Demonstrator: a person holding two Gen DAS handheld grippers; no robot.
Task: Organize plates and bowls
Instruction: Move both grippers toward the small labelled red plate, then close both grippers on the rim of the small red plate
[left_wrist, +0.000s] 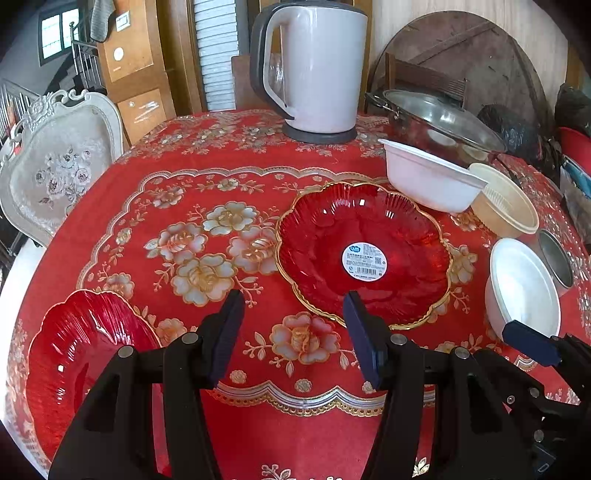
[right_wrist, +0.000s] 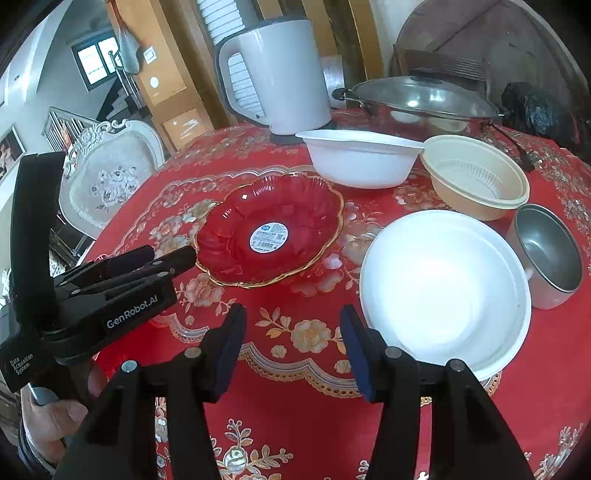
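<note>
Red glass plate with a sticker sits in the middle of the bench. A second red plate lies at the near left edge. White bowl sits near the right. Left gripper and right gripper are both spread wide, holding nothing.

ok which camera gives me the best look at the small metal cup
The right wrist view. There the small metal cup shows whole, open mouth and inner wall visible, right of the near white bowl. In the left wrist view the cup sits near the edge, partly hidden behind that bowl.
</note>
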